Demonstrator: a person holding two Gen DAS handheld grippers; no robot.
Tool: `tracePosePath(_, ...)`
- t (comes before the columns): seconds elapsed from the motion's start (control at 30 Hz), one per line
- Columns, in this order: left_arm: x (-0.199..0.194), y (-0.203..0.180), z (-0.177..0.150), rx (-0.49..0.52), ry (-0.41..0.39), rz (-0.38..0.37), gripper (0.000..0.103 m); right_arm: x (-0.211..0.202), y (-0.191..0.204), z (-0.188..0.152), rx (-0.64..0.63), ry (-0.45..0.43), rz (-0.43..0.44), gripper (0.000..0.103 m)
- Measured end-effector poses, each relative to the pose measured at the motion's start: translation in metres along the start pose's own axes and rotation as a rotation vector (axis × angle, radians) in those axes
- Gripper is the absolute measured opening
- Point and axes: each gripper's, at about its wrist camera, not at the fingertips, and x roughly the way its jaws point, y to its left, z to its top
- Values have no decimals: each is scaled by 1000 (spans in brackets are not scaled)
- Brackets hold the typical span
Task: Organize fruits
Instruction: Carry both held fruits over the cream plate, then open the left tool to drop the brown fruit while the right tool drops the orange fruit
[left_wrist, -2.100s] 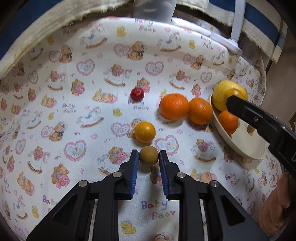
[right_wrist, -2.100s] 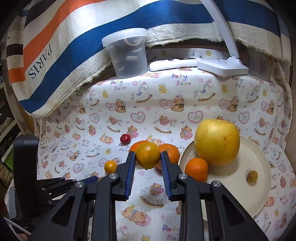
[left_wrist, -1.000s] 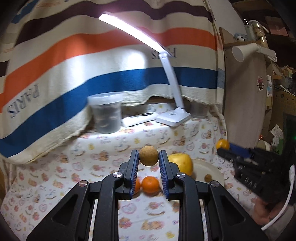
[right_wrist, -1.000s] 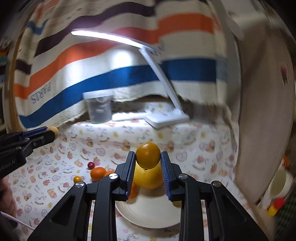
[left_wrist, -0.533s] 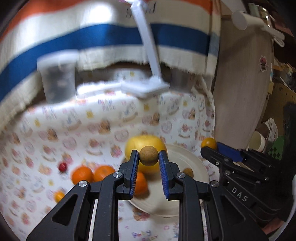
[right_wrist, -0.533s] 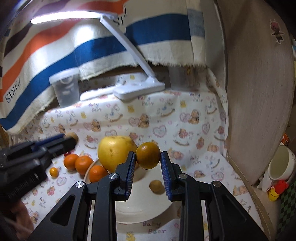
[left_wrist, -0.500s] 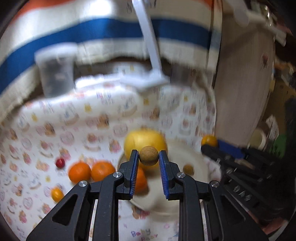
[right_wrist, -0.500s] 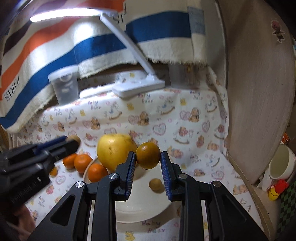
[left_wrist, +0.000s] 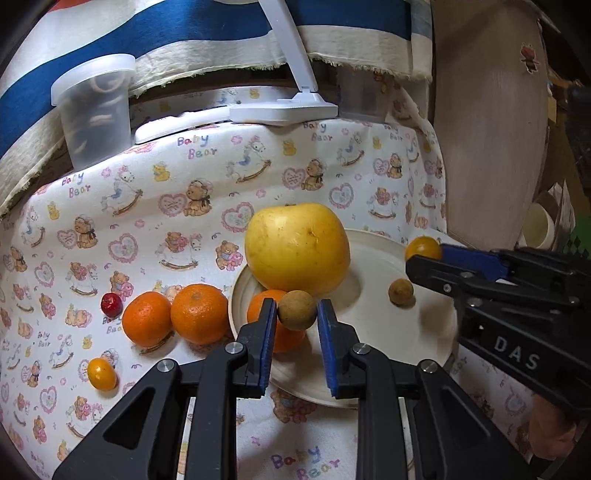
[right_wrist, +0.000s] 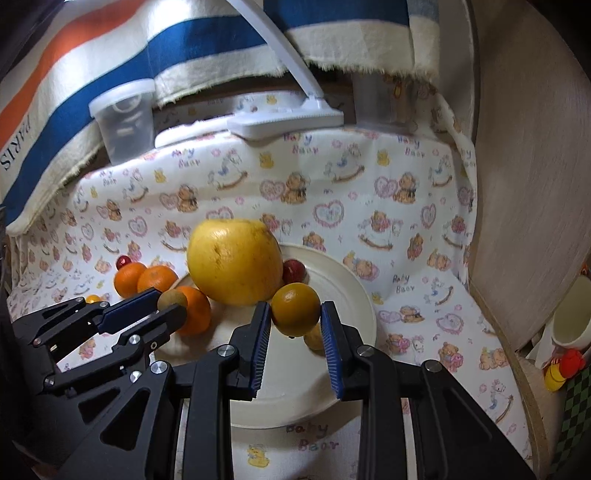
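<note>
From the left wrist camera, the left gripper (left_wrist: 296, 320) was clamped on a small round tan-brown fruit (left_wrist: 297, 309), pinched across its middle between the blue pads (left_wrist: 266, 345), just above the near rim of the round white plate (left_wrist: 380, 373). So small and light a ball would likely roll out of a loosened grip, so a hold across the widest part looked the safe one. Beyond the tips sat the large yellow citrus (left_wrist: 297, 247) and an orange mandarin (left_wrist: 264, 308) on the plate; 2 more mandarins lay off to the left on the cloth. Compared with 0.5 s earlier, this gripper had dropped nearer the plate. From the right wrist camera, the right gripper (right_wrist: 295, 319) was closed on a small round orange-yellow citrus (right_wrist: 296, 303), held at its equator over the plate's middle; its smooth, firm rind seemed slippery but not fragile. It too hung lower than 0.5 s before, with a second brown fruit (right_wrist: 314, 336) directly beneath.
</note>
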Motion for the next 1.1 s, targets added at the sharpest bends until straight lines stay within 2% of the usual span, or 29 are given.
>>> tracePosePath(0.13,2,5,0,-23,12,-8,22,3,-5,0,18,13,-5,29)
tracePosePath(0.4,5,2,0,2,25,2,22,13,-9,-2,29,42,-32,29)
tracePosePath(1.1,8,3,-1,-3,43,-3,24,25,-10,-2,41,121,-11,29)
